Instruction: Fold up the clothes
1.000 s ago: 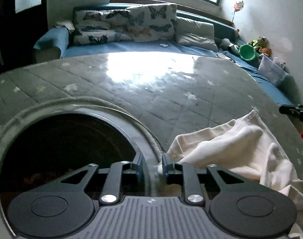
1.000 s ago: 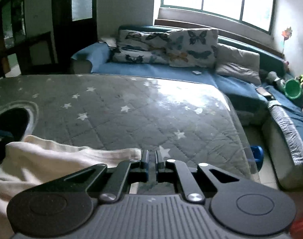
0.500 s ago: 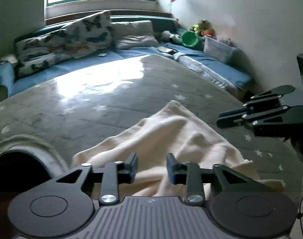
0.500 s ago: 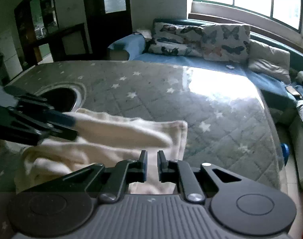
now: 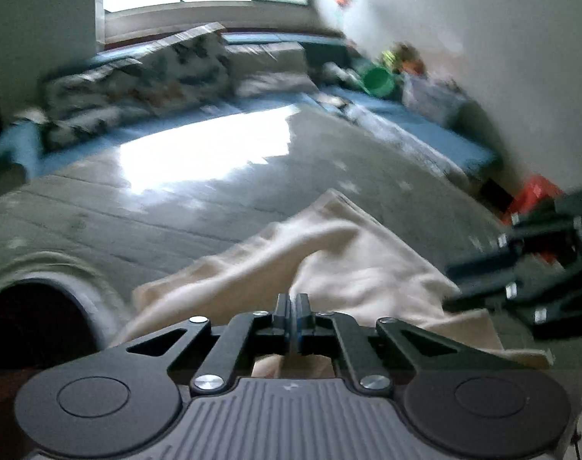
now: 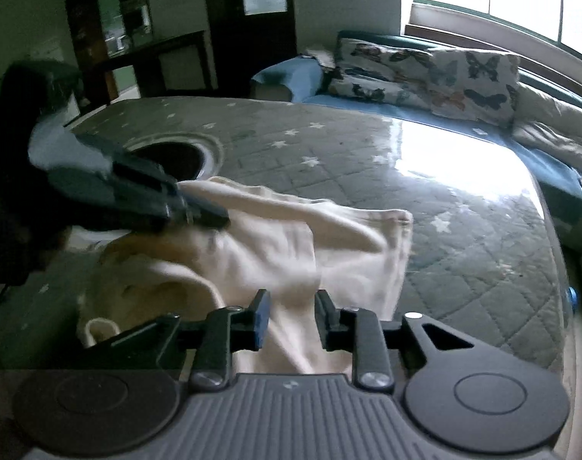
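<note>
Cloth [image 5: 352,264], cream, lies crumpled on the grey star-quilted worktop [image 5: 214,207], near its front edge and just right of a round dark hole [image 5: 34,329] cut in the surface. Left wrist view, blurred: left hand-held gripper [image 5: 293,322] has its fingers pressed together, with a raised fold of the cloth running up to the tips; whether fabric is pinched between them I cannot tell for sure. Right hand-held gripper [image 5: 520,276] shows at the right edge, over the cloth's right side. Sofa with cushions [image 5: 145,73] and a green bucket [image 5: 377,80] sit beyond the far edge.

Right wrist view: right hand-held gripper [image 6: 291,318] has its fingers spread and opening; cloth [image 6: 291,253] lies in the gap, pads not pressing it. Left hand-held gripper [image 6: 199,211] comes in from the left, tips on the cloth's upper fold. Hole [image 6: 172,157] lies behind it. Butterfly cushions [image 6: 425,73] line the sofa past the far edge.
</note>
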A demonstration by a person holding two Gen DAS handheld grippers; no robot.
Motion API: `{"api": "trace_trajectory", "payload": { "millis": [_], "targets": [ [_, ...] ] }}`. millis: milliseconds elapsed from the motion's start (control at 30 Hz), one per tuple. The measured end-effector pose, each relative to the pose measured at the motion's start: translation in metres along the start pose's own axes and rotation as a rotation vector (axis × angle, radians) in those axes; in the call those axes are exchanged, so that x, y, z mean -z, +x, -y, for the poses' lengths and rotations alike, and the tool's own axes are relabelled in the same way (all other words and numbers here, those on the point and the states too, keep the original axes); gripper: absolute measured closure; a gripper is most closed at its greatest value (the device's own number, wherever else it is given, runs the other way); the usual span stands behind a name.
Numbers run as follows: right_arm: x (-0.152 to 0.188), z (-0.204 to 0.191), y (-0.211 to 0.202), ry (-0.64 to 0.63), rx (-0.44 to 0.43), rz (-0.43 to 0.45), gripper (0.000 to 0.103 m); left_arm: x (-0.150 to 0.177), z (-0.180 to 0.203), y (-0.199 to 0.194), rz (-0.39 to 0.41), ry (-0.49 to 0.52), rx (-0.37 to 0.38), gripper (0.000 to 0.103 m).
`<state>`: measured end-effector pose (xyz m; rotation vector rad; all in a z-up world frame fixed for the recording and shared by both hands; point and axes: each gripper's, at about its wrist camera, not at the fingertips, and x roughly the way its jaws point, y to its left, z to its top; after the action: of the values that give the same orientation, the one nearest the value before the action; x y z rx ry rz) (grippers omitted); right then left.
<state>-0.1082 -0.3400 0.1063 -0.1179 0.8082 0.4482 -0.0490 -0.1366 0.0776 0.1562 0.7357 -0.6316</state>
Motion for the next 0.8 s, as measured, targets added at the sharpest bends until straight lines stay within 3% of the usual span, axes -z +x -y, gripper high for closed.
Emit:
{"api": "trace_trajectory", "payload": {
  "millis": [167,300,500,567,667,800],
  "targets": [
    [0.001,-0.027,0.003,-0.096,-0.027,0.009,0.067,0.016,-0.017,-0.056,0.089,-0.074,-0.142,0.1],
    [-0.002,-0.054,0.014,-0.217,-0.033,0.01,0.056,0.038,-0.035,-0.094,0.132,-0.14,-0.242,0.1],
    [-0.004,-0.084,0.038,-0.389,-0.003,-0.014,0.055,0.075,-0.06,-0.124,0.114,-0.245,-0.337,0.1],
    [-0.003,-0.087,0.046,-0.409,0.011,-0.024,0.061,0.085,-0.065,-0.131,0.111,-0.275,-0.36,0.1],
    [-0.002,-0.087,0.05,-0.387,0.036,-0.028,0.089,0.096,-0.074,-0.141,0.113,-0.322,-0.386,0.1],
    [-0.002,-0.067,0.022,-0.268,0.1,0.051,0.096,0.106,-0.083,-0.157,0.119,-0.353,-0.411,0.1]
  ]
}}
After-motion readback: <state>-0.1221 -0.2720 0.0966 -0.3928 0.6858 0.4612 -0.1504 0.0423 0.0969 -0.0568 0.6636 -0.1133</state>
